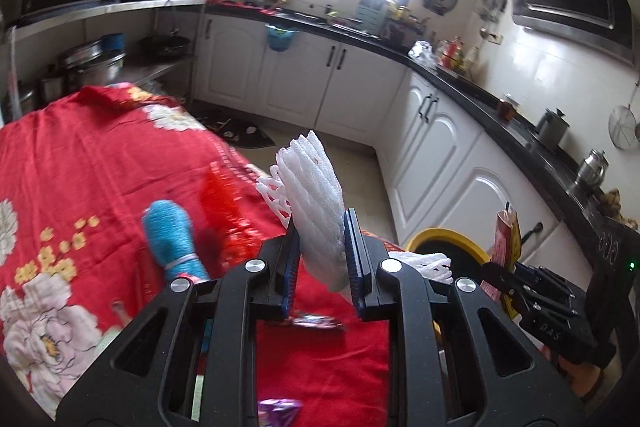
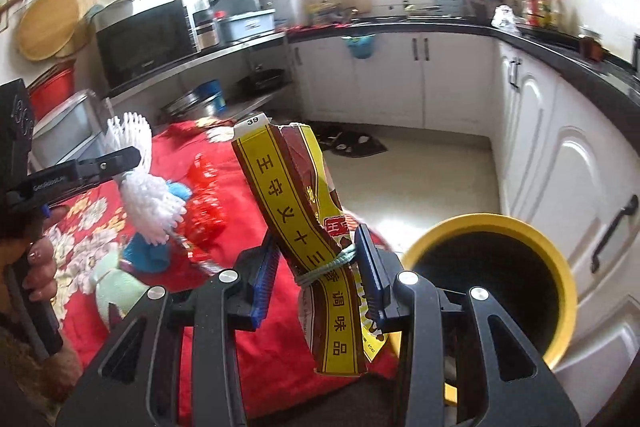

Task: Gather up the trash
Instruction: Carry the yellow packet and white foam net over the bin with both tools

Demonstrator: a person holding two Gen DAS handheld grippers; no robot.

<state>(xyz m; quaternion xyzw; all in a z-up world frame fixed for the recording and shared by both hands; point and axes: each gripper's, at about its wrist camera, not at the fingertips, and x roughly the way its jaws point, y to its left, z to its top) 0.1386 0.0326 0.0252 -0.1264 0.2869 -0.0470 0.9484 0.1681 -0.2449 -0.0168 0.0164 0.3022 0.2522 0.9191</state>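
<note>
Only the right view shows the bin's [image 2: 490, 291] dark mouth; right fingers [image 2: 320, 275] pinch a seasoning packet [image 2: 296, 211], left fingers [image 1: 320, 251] pinch foam netting [image 1: 316, 187].

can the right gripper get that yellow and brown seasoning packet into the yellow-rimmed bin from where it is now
Probably yes. The right gripper is shut on the yellow and brown seasoning packet, and the yellow-rimmed bin stands open-mouthed just to its right with nothing between them. The left gripper, holding white foam netting, is off to the other side.
</note>
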